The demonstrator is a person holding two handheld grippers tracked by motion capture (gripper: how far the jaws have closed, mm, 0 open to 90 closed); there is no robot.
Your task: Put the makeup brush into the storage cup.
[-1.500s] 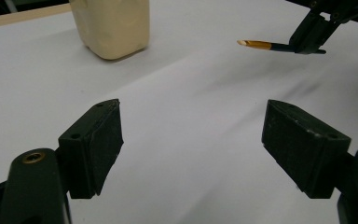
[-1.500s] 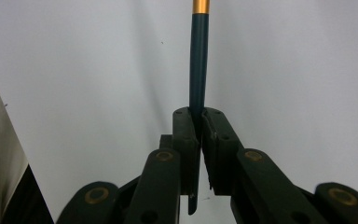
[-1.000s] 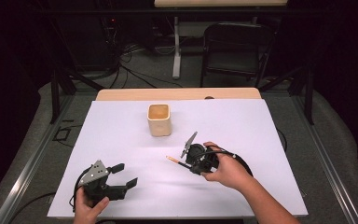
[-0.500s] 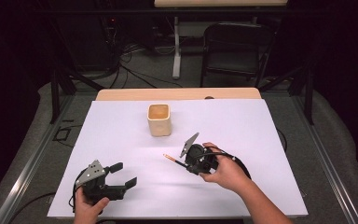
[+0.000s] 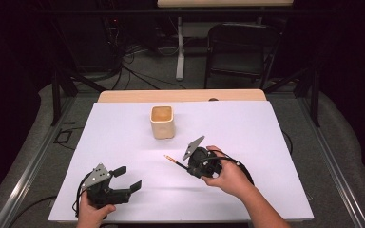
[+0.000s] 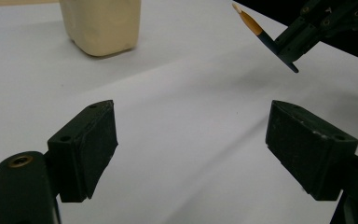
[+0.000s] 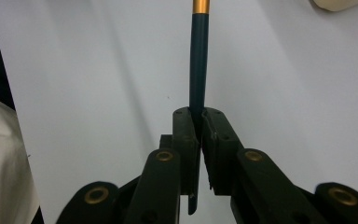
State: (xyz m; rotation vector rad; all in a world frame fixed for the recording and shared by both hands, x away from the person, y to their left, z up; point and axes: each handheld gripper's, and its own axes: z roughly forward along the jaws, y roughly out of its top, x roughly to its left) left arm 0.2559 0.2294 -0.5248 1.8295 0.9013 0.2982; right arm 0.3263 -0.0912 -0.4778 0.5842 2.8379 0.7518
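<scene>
A beige square cup (image 5: pixel 162 122) stands upright on the white table sheet (image 5: pixel 247 123), toward the far middle. My right gripper (image 5: pixel 190 167) is shut on a dark blue pencil (image 5: pixel 173 160) with an orange end, which points left and away toward the cup. In the right gripper view the pads (image 7: pixel 186 135) clamp the pencil (image 7: pixel 198 60) near its lower end. My left gripper (image 5: pixel 132 177) rests near the front left edge. Its jaws have just been opening and stand wide with nothing between them (image 6: pixel 191 116). Ahead of it I see the cup (image 6: pixel 102 23) and the held pencil (image 6: pixel 256 25).
The table's wooden far edge (image 5: pixel 180 96) shows beyond the sheet. A black chair (image 5: pixel 237 47) and floor cables lie behind the table. A cable loops on the sheet by the right hand (image 5: pixel 247 173). White cloth (image 7: pixel 0 154) shows at the left of the right gripper view.
The left gripper's jaws stand a touch wider than a second ago. Both hands keep their places, and the pencil stays clamped in the right gripper.
</scene>
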